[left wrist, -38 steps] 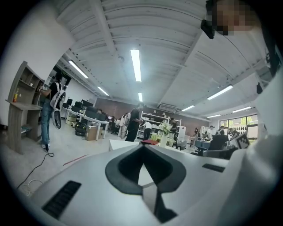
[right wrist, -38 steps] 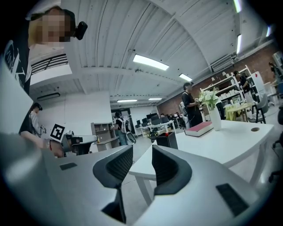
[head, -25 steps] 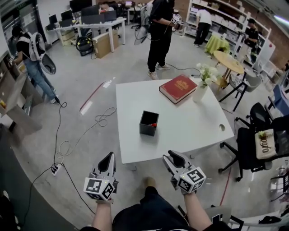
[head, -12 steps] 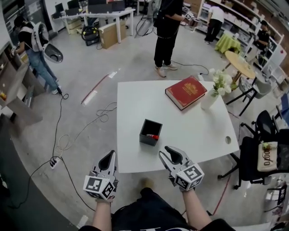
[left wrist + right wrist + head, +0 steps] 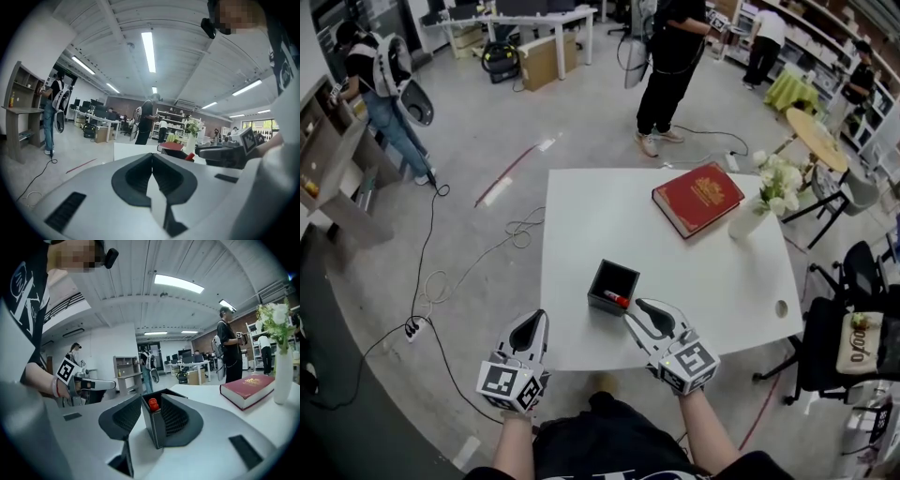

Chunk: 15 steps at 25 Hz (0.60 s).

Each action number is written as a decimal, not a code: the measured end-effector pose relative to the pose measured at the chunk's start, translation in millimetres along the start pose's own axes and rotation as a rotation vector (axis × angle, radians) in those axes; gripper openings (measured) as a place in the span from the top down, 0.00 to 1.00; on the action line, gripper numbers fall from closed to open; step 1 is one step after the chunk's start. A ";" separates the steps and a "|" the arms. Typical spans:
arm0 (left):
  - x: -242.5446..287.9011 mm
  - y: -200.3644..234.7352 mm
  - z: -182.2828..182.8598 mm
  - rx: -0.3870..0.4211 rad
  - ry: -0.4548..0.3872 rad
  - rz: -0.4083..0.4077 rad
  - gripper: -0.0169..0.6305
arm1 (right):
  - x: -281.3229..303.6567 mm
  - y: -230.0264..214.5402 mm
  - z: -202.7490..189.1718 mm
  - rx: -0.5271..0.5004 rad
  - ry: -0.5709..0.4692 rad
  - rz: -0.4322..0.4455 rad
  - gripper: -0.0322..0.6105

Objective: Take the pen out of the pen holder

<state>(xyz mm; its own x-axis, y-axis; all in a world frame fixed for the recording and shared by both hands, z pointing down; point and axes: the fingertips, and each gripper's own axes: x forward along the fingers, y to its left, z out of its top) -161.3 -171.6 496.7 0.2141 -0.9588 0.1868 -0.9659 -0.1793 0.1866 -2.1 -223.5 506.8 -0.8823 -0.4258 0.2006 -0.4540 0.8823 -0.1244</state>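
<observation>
Left gripper (image 5: pixel 534 323) is pinched closed on nothing, by the table's (image 5: pixel 581 216) near corner. The red-capped pen (image 5: pixel 616 299) sits inside the black pen holder (image 5: pixel 595 283). Right gripper (image 5: pixel 642 310) is spread wide just beside it, gripping nothing.

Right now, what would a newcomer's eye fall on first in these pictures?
Probably the black square pen holder with a red-capped pen inside, near the front edge of the white square table. Next, the thick red book at the far right corner, beside a white vase of pale flowers.
</observation>
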 end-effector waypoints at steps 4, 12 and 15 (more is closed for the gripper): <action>8.3 -5.5 -0.4 0.001 0.003 -0.001 0.97 | 6.4 -1.9 8.7 -0.070 -0.011 0.029 0.79; 9.7 -9.8 -6.5 -0.007 0.028 -0.002 0.97 | 14.1 -4.6 -7.1 -0.083 0.035 0.047 0.84; 11.6 -6.1 -10.8 -0.009 0.046 -0.006 0.97 | 16.9 -8.1 -4.2 -0.072 0.025 0.041 0.84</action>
<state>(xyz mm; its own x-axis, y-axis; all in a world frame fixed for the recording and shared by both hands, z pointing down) -151.4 -179.3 508.2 0.2260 -0.9467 0.2296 -0.9634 -0.1824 0.1964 -12.9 -237.0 515.3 -0.8963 -0.3842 0.2215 -0.4062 0.9116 -0.0627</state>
